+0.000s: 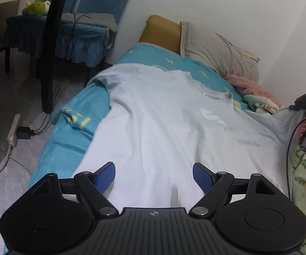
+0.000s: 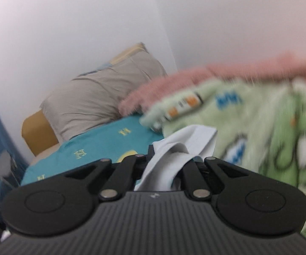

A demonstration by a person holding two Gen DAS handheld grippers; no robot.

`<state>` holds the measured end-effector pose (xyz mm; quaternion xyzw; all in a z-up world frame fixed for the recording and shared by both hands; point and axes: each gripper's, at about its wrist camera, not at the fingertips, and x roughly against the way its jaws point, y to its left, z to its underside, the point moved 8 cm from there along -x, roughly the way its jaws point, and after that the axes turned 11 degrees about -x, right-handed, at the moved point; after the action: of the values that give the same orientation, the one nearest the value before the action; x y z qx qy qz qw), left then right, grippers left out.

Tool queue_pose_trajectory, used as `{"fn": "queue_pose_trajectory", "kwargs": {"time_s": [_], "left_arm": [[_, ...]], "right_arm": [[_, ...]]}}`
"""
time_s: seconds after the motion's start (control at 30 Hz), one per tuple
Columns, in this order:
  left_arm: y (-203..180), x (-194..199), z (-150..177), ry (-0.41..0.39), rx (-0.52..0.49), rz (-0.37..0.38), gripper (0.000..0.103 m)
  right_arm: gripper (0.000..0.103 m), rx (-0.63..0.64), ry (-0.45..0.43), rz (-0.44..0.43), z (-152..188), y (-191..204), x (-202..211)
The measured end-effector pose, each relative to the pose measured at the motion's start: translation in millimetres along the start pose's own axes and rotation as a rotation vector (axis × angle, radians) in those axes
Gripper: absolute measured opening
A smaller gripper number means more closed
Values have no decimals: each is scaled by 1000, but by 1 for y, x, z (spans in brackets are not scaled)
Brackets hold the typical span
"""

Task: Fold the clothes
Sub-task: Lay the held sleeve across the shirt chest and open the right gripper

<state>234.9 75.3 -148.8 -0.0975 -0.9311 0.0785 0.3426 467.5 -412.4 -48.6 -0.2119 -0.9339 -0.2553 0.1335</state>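
Note:
A white T-shirt lies spread face up on the teal bedsheet, its collar toward the pillow. My left gripper hovers open over the shirt's lower part, blue pads wide apart with only flat cloth below them. At the right edge of the left wrist view a hand holds my right gripper, which lifts the shirt's right sleeve off the bed. In the right wrist view that gripper is shut on a bunched fold of white shirt, which hides its fingertips.
A grey pillow and a tan headboard lie at the far end by the white wall. A pink and green fleece blanket is piled along the bed's right side. Left of the bed are a draped table, a power strip and cables.

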Motion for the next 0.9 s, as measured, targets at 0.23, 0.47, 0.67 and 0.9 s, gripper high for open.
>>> {"fn": "queue_pose_trajectory", "kwargs": {"time_s": [0.23, 0.47, 0.67, 0.9], "left_arm": [[28, 17, -13, -29, 25, -73, 82], [50, 3, -8, 20, 23, -129, 82], [59, -16, 2, 64, 22, -141, 82], [57, -30, 7, 84, 2, -130, 82]], "right_arm": [[6, 335, -58, -31, 51, 118, 29], [6, 686, 24, -119, 194, 210, 15], [8, 643, 124, -121, 247, 215, -9], [71, 456, 322, -205, 246, 198, -14]]}}
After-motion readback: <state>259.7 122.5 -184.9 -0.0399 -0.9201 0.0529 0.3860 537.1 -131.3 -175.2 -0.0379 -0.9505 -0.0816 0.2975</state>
